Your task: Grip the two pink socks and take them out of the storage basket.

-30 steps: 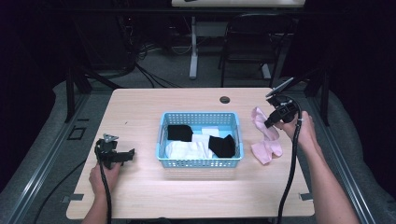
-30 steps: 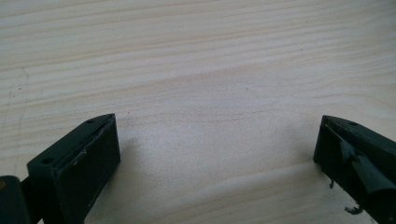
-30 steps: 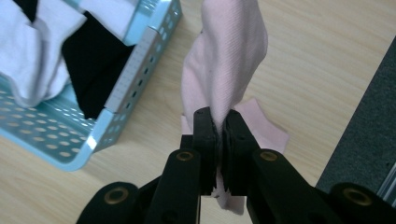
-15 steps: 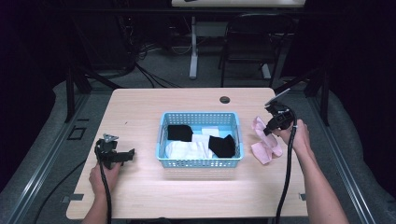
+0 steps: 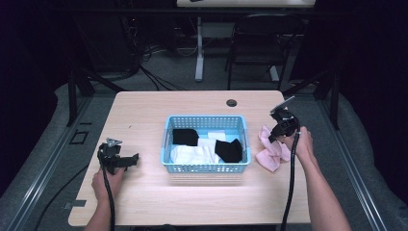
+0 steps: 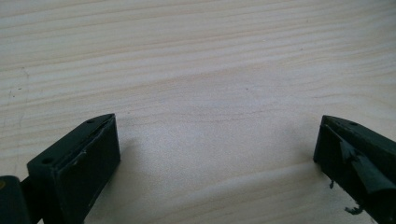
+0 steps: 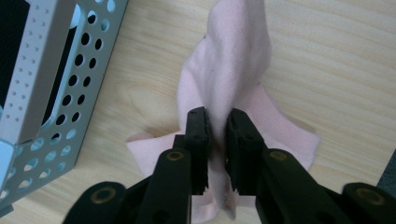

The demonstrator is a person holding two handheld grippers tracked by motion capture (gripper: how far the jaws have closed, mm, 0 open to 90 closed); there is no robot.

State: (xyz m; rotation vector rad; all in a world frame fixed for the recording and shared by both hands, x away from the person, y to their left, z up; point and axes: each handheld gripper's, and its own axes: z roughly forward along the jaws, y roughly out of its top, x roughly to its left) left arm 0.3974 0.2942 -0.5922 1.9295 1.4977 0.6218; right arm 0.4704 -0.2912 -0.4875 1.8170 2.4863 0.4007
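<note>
A pink sock (image 5: 272, 154) lies crumpled on the wooden table, right of a blue plastic basket (image 5: 207, 167). My right gripper (image 5: 274, 137) points down at it. In the right gripper view, a raised fold of the pink sock (image 7: 233, 60) stands pinched between the jaws of my right gripper (image 7: 217, 116). Those jaws have just been opening a little and the cloth still fills the narrow gap. The sock's lower part rests on the table beside the basket's wall (image 7: 51, 70). At the table's left, my left gripper (image 5: 133, 159) (image 6: 217, 135) rests open over bare wood.
The basket holds black socks (image 5: 230, 150) and white socks (image 5: 190, 154). A dark cable hole (image 5: 231, 102) sits near the table's far edge. Beyond the table stand a chair (image 5: 255, 43) and cables on the floor. Bare wood lies in front of the basket.
My right gripper has sunk toward the table with the pink sock, so the cloth now lies on the wood. The left gripper has stayed put.
</note>
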